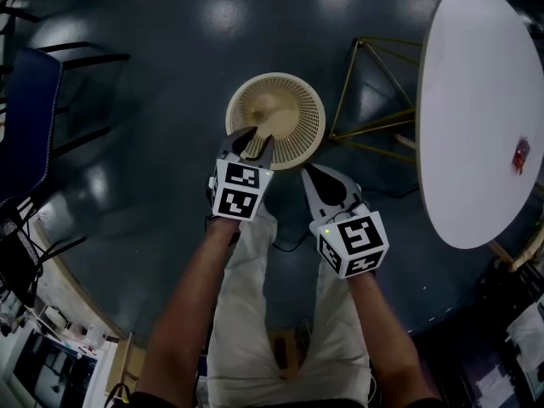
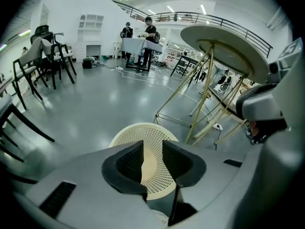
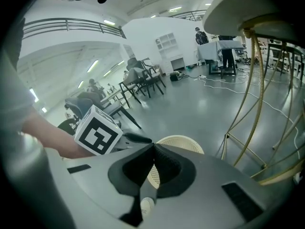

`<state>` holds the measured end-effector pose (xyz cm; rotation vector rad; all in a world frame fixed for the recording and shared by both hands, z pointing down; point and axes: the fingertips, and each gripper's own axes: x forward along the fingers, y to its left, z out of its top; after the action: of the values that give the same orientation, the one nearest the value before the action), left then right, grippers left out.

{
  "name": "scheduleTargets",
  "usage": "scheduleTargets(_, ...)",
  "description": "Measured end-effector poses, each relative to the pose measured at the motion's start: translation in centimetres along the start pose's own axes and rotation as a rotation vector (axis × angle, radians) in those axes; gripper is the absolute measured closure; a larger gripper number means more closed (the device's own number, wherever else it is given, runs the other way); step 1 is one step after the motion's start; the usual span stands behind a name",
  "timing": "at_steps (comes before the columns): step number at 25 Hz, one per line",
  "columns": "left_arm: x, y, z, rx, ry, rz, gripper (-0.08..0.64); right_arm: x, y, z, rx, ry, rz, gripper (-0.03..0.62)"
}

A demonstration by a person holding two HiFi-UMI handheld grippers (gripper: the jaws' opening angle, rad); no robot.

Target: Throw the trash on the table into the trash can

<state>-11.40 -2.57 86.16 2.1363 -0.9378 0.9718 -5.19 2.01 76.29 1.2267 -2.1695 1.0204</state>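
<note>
A cream perforated trash can (image 1: 276, 117) stands on the dark floor beside the white round table (image 1: 476, 117). One small red piece of trash (image 1: 520, 155) lies near the table's right edge. My left gripper (image 1: 252, 141) hangs over the can's near rim, jaws open and empty. In the left gripper view the trash can (image 2: 143, 132) shows through the gap of the left gripper (image 2: 152, 154). My right gripper (image 1: 313, 175) hovers just right of the can, shut with nothing in it; in its own view the right gripper (image 3: 153, 149) has its tips meeting before the trash can (image 3: 186, 142).
Gold wire table legs (image 1: 374, 92) stand between the can and the table. A blue chair (image 1: 25, 117) is at the far left, with cluttered desks along the bottom left. People stand at a distant table (image 2: 143, 37), and chairs (image 2: 47, 56) line the left.
</note>
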Motion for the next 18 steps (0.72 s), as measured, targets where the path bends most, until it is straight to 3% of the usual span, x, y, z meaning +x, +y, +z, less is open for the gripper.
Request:
scheduleTargets(7, -2.5, -0.2, 1.8, 0.036, -0.015, 0.033, 0.527, -1.4, 0.7, 1.7, -0.015, -0.012, 0.004, 0.574)
scheduleTargets(18, -8.2, -2.7, 5.6, 0.053, -0.058, 0.046, 0.545, -5.9, 2.5, 4.5, -0.046, -0.024, 0.023, 0.574)
